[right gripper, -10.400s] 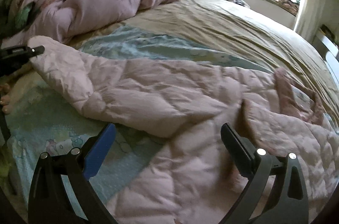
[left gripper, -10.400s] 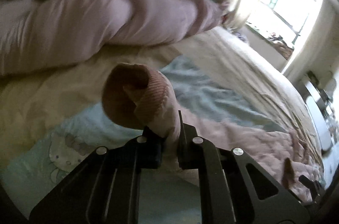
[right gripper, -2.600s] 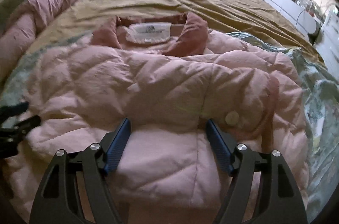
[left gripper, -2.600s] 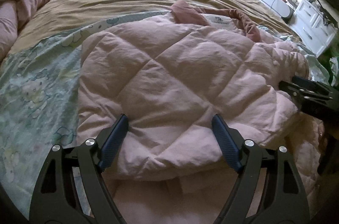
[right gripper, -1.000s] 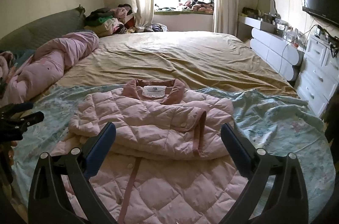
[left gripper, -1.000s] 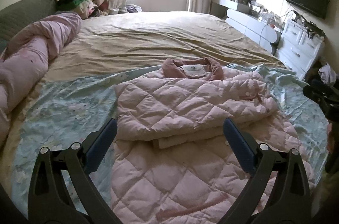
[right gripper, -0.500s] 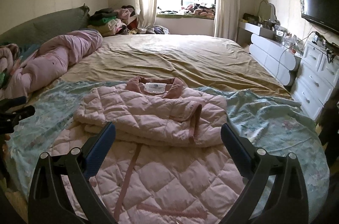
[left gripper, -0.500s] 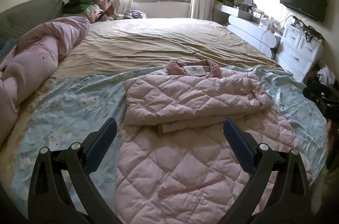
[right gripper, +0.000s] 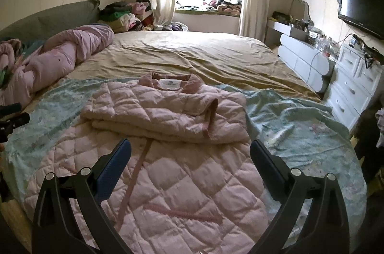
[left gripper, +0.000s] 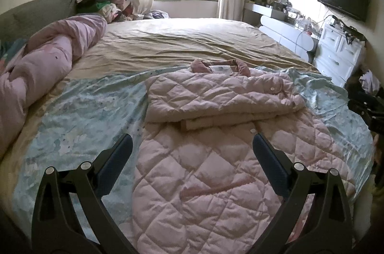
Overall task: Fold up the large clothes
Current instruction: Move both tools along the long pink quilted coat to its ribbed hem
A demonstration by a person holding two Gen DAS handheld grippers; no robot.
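Both the left gripper [left gripper: 192, 148] and right gripper [right gripper: 190, 150] gape empty at lower frame, above the coat [right gripper: 168, 157] mid-frame.

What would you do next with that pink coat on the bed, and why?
Probably lower both open grippers, left and right, to the quilted coat's near hem: its sleeves are folded across the chest, but the lower half lies flat.

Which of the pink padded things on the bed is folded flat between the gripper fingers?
The quilted pink coat, sleeves folded across its chest, collar toward the window. The other, a lilac duvet, lies bunched along the headboard side.
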